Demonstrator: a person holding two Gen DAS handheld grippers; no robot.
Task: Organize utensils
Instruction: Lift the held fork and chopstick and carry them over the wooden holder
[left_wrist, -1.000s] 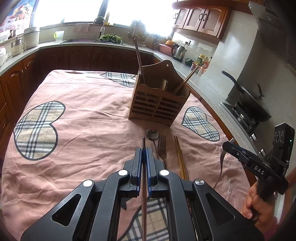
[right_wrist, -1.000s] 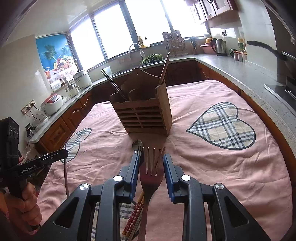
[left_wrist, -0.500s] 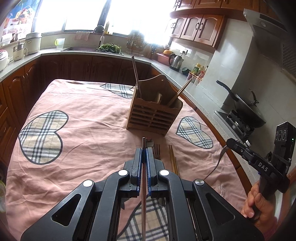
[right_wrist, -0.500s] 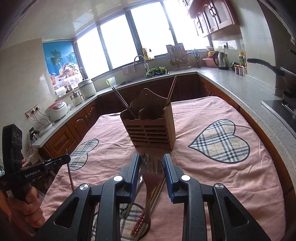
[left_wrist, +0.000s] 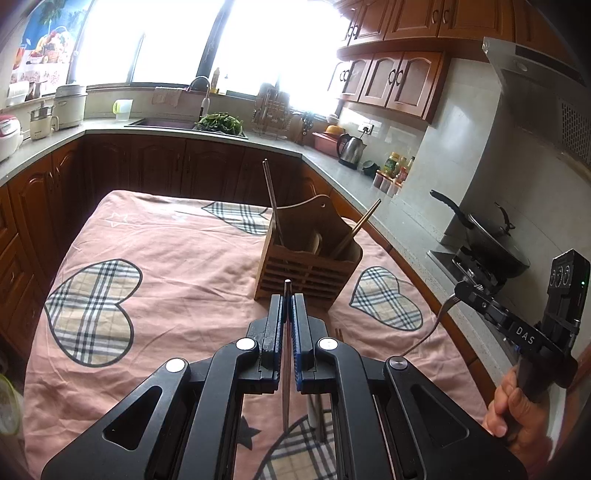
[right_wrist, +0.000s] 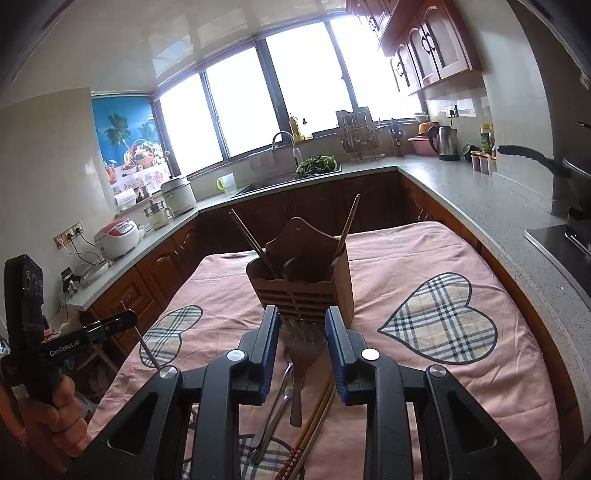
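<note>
My left gripper (left_wrist: 288, 301) is shut on a single thin chopstick (left_wrist: 285, 369), held off the cloth and pointing at the wooden utensil holder (left_wrist: 308, 254). My right gripper (right_wrist: 302, 314) is shut on a metal fork (right_wrist: 303, 343) by its head, tines toward the holder (right_wrist: 303, 284), handle hanging down. The holder stands upright on the pink cloth with chopsticks leaning in its left and right compartments. In the left wrist view the right gripper (left_wrist: 463, 290) hangs at the right with the fork (left_wrist: 434, 326). In the right wrist view the left gripper (right_wrist: 127, 317) holds the chopstick (right_wrist: 146, 343).
A spoon (right_wrist: 275, 402) and a pair of chopsticks (right_wrist: 314, 417) lie on the pink heart-patterned tablecloth (right_wrist: 424, 387) below my right gripper. Kitchen counters surround the table on three sides. A wok on a stove (left_wrist: 491, 240) stands at the right.
Both grippers have risen, carrying the chopstick and the fork up off the cloth. The holder now sits lower in both views, with the spoon and chopsticks left below.
</note>
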